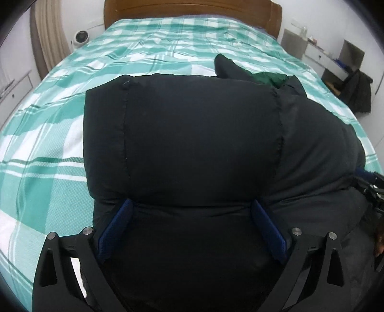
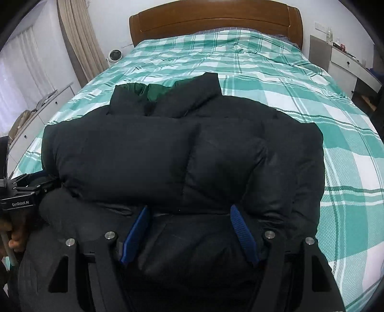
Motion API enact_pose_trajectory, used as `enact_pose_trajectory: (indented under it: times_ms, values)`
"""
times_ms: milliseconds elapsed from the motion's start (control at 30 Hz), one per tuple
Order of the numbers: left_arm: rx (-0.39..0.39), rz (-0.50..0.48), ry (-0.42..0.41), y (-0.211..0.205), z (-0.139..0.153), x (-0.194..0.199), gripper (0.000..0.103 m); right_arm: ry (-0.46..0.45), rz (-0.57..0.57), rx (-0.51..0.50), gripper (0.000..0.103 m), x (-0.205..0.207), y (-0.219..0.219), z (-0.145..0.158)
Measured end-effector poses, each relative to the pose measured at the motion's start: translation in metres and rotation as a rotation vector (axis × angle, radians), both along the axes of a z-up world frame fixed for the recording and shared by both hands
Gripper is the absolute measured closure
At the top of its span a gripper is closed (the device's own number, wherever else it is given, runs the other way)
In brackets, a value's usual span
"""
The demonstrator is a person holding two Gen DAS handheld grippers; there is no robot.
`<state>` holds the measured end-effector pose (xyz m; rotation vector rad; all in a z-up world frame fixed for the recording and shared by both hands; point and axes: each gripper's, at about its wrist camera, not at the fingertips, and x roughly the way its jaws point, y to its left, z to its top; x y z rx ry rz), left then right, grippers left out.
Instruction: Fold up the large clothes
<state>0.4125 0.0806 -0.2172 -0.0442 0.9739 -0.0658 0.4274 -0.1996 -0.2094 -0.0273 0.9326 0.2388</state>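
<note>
Left wrist view: the left gripper (image 1: 192,204) has its blue pads (image 1: 115,230) spread wide around a thick fold of the black puffer jacket (image 1: 196,134), pressing into it. The jacket lies on the green checked bedspread (image 1: 48,144), collar toward 12 o'clock and the headboard (image 1: 192,9). Right wrist view: the right gripper (image 2: 189,211) likewise straddles the jacket's near edge, fingers wide, with the left gripper at 9 o'clock.
</note>
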Motion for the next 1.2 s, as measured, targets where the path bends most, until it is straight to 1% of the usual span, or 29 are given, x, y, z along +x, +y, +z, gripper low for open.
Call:
enact_pose_trajectory:
  times_ms: [67, 100, 133, 200, 233, 300, 333, 367, 433, 467, 500, 533, 567, 600, 633, 767, 867, 967, 1000, 1067, 1133, 1200]
  values:
    - [0.022, -0.004, 0.013, -0.002, 0.007, -0.002, 0.006, 0.010, -0.001, 0.004, 0.031, 0.001, -0.002, -0.002]
    - [0.023, 0.000, 0.016, -0.003, 0.014, -0.003, 0.009, 0.012, -0.002, 0.007, 0.031, 0.002, -0.003, -0.002]
    - [0.012, 0.004, 0.010, -0.002, 0.022, -0.003, 0.009, 0.010, -0.006, 0.013, 0.031, 0.001, -0.003, -0.003]
    - [-0.044, 0.014, -0.034, 0.005, 0.042, -0.001, 0.009, 0.004, -0.008, 0.021, 0.031, 0.002, -0.004, -0.005]
    - [-0.057, 0.023, -0.049, 0.008, 0.049, 0.003, 0.009, -0.002, -0.009, 0.024, 0.031, -0.001, -0.003, -0.006]
    - [-0.070, 0.043, -0.072, 0.014, 0.060, 0.017, 0.008, -0.008, -0.011, 0.025, 0.031, -0.003, -0.002, -0.008]
    - [-0.066, 0.051, -0.069, 0.016, 0.060, 0.026, 0.008, -0.011, -0.011, 0.025, 0.031, -0.004, -0.002, -0.008]
    - [-0.057, 0.067, -0.059, 0.018, 0.057, 0.034, 0.008, -0.013, -0.012, 0.025, 0.031, -0.005, -0.002, -0.009]
    - [-0.069, 0.125, 0.005, 0.029, 0.038, 0.058, 0.004, -0.021, -0.011, 0.028, 0.031, -0.009, -0.002, -0.009]
    - [-0.100, 0.158, 0.057, 0.037, 0.023, 0.070, 0.002, -0.025, -0.011, 0.030, 0.031, -0.010, -0.002, -0.009]
    - [-0.128, 0.176, 0.090, 0.041, 0.013, 0.077, 0.000, -0.029, -0.009, 0.032, 0.031, -0.010, -0.001, -0.009]
    - [-0.162, 0.194, 0.121, 0.047, 0.001, 0.082, 0.000, -0.034, -0.008, 0.034, 0.031, -0.012, -0.002, -0.009]
    - [-0.183, 0.201, 0.130, 0.051, -0.006, 0.085, 0.000, -0.038, -0.006, 0.035, 0.031, -0.014, -0.003, -0.010]
    - [-0.197, 0.203, 0.132, 0.055, -0.015, 0.085, 0.000, -0.042, -0.006, 0.036, 0.031, -0.015, -0.003, -0.010]
    - [-0.196, 0.199, 0.130, 0.054, -0.018, 0.086, 0.000, -0.046, -0.005, 0.037, 0.031, -0.016, -0.004, -0.010]
    - [-0.172, 0.178, 0.096, 0.048, -0.027, 0.083, 0.000, -0.058, -0.006, 0.039, 0.031, -0.018, -0.003, -0.012]
    - [-0.165, 0.180, 0.085, 0.047, -0.028, 0.084, 0.000, -0.063, -0.006, 0.041, 0.031, -0.019, -0.004, -0.013]
    - [-0.128, 0.189, 0.071, 0.049, -0.016, 0.075, 0.000, -0.061, -0.008, 0.033, 0.031, -0.020, -0.004, -0.014]
    - [-0.124, 0.192, 0.070, 0.049, -0.006, 0.072, 0.002, -0.060, -0.009, 0.032, 0.031, -0.020, -0.003, -0.014]
    - [-0.147, 0.187, 0.061, 0.051, 0.008, 0.059, 0.002, -0.061, -0.010, 0.031, 0.031, -0.020, -0.003, -0.013]
    - [-0.176, 0.158, 0.031, 0.053, 0.022, 0.039, 0.002, -0.063, -0.011, 0.032, 0.031, -0.020, -0.002, -0.012]
    - [-0.158, 0.127, 0.021, 0.053, 0.024, 0.024, 0.002, -0.065, -0.012, 0.032, 0.031, -0.020, -0.002, -0.012]
